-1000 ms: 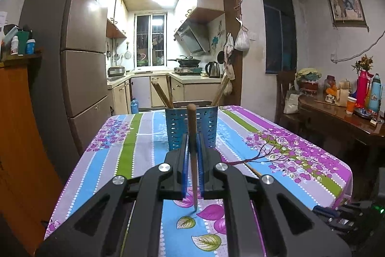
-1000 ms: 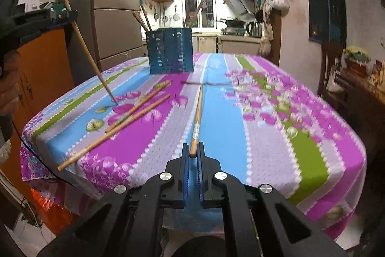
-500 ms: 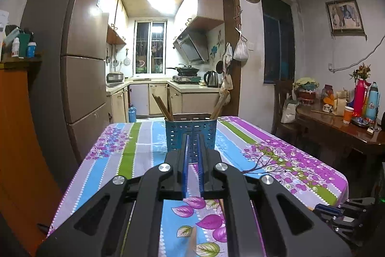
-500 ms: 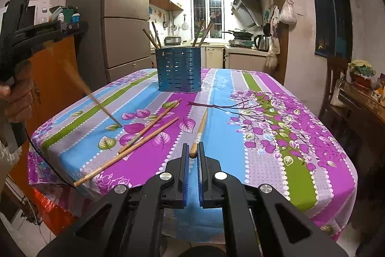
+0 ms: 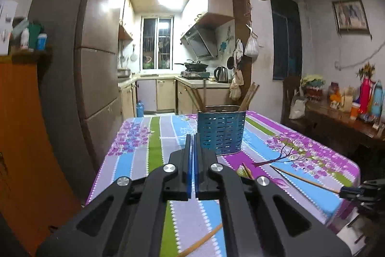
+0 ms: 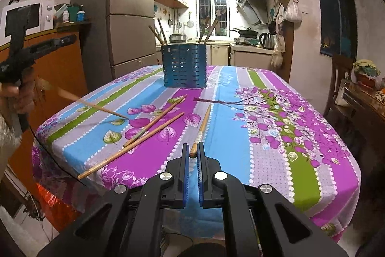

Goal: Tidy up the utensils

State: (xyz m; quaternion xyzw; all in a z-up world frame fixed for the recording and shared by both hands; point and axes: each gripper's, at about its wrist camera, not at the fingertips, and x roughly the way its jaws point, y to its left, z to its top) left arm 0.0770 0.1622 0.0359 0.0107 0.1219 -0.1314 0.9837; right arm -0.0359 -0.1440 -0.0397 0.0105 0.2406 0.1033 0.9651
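A blue slotted utensil holder (image 5: 221, 131) (image 6: 184, 69) stands at the table's far end with several chopsticks upright in it. My left gripper (image 5: 192, 139) hovers short of it and to its left, its jaws closing to a sliver with nothing between them. In the right wrist view a hand (image 6: 14, 98) holds the left gripper at the left edge, and below it a blurred chopstick (image 6: 96, 106) slants with its tip on the cloth. My right gripper (image 6: 191, 148) is shut on the thick end of a chopstick (image 6: 203, 127) (image 5: 305, 178) that points toward the holder.
Two more chopsticks (image 6: 154, 122) lie crossed on the flowered tablecloth (image 6: 276, 148), left of the held one. A fridge (image 5: 96, 64) and an orange cabinet (image 5: 21, 136) stand to the left of the table. A chair and a cluttered side table (image 5: 341, 122) are on the right.
The left gripper let go of the chopstick it held upright; that chopstick dropped toward the cloth at the left. The left gripper then drew back and leftward from the holder. The right gripper kept its grip.
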